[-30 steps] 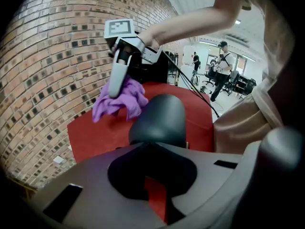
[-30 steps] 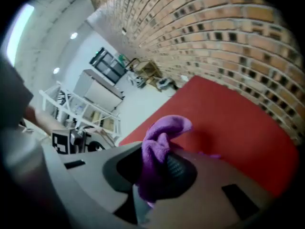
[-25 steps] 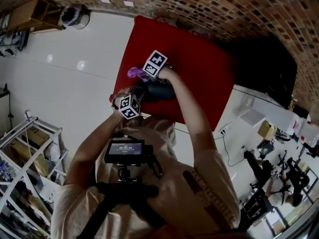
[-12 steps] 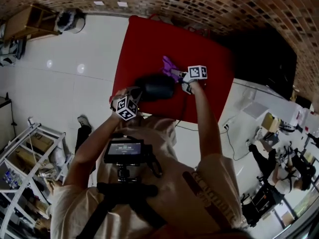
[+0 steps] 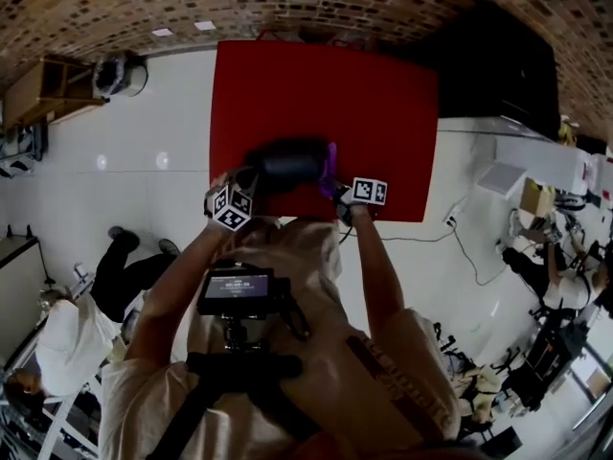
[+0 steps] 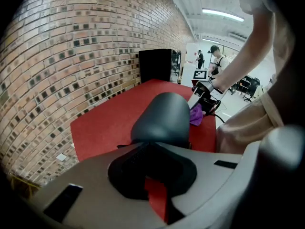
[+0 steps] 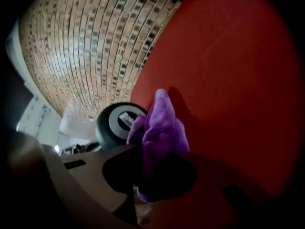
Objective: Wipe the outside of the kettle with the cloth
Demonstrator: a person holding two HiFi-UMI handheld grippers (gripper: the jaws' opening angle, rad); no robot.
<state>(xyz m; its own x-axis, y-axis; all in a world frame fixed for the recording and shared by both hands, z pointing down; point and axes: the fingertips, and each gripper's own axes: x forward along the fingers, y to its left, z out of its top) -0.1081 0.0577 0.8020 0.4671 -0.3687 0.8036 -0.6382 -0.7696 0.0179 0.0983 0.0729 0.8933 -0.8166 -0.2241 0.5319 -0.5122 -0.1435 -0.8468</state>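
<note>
One kettle (image 5: 285,164) lay sideways on your red mat (image 5: 383,103), your left gripper (image 5: 247,178) clamped on it. Your right gripper (image 5: 337,190) pinched one purple cloth (image 5: 330,161) beside it. Only the right gripper view showed the kettle's grey base (image 7: 121,123).

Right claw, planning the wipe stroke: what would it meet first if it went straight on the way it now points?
Probably the kettle, underside-on, with the purple cloth it grips touching first; depth is unclear.
</note>
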